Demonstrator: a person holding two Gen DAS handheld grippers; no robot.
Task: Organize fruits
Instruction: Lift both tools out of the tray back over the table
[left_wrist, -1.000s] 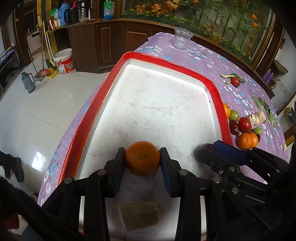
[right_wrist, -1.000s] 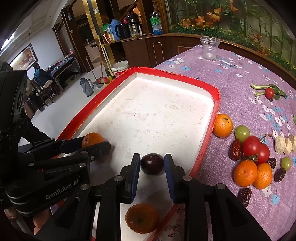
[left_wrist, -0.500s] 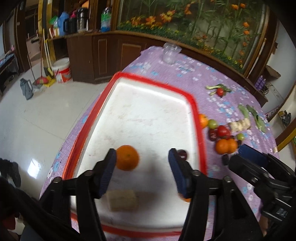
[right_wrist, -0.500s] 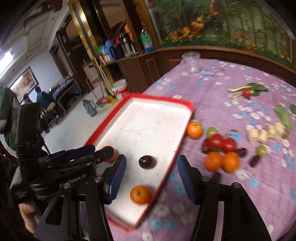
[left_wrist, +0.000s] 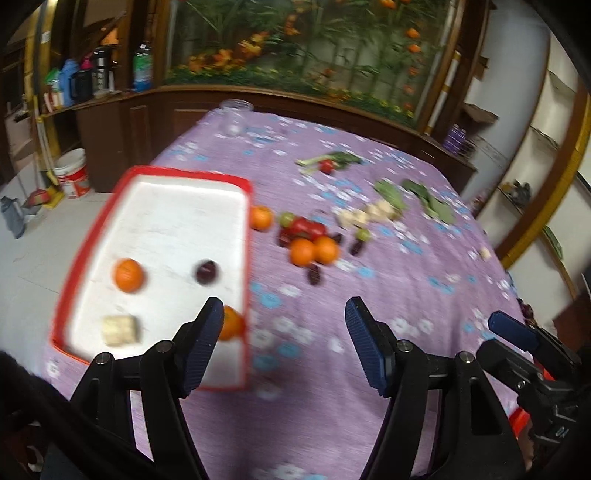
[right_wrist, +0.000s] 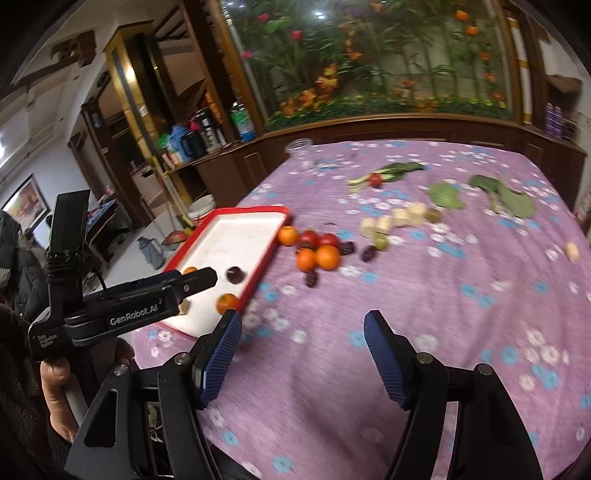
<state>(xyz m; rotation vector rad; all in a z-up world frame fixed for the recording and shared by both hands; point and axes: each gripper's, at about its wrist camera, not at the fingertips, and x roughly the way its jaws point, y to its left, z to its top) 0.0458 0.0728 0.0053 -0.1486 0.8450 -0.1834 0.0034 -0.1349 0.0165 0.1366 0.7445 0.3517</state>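
A red-rimmed white tray (left_wrist: 243, 236) (right_wrist: 279, 212) lies on the left of the purple tablecloth. In it are an orange (left_wrist: 128, 275), a dark plum (left_wrist: 206, 272) (right_wrist: 235, 275), a second orange (left_wrist: 232, 325) (right_wrist: 227, 302) at the near right edge and a pale block (left_wrist: 119, 330). A cluster of loose fruit lies right of the tray: oranges (left_wrist: 314, 251) (right_wrist: 318, 257), tomatoes (left_wrist: 306, 228), dates and grapes. My left gripper (left_wrist: 284, 343) is open and empty, raised above the cloth near the tray. My right gripper (right_wrist: 303, 354) is open and empty, raised further right.
Banana pieces (right_wrist: 399, 218), green leaves (right_wrist: 502, 195) and a small tomato on greens (right_wrist: 375, 179) lie further back. A clear cup (left_wrist: 234, 118) stands at the far edge. A wooden counter and a floor with a bucket are beyond the table's left side.
Both grippers opened, letting go of the orange and the plum in the tray, then lifted back and swung right. The view now shows much more of the table.
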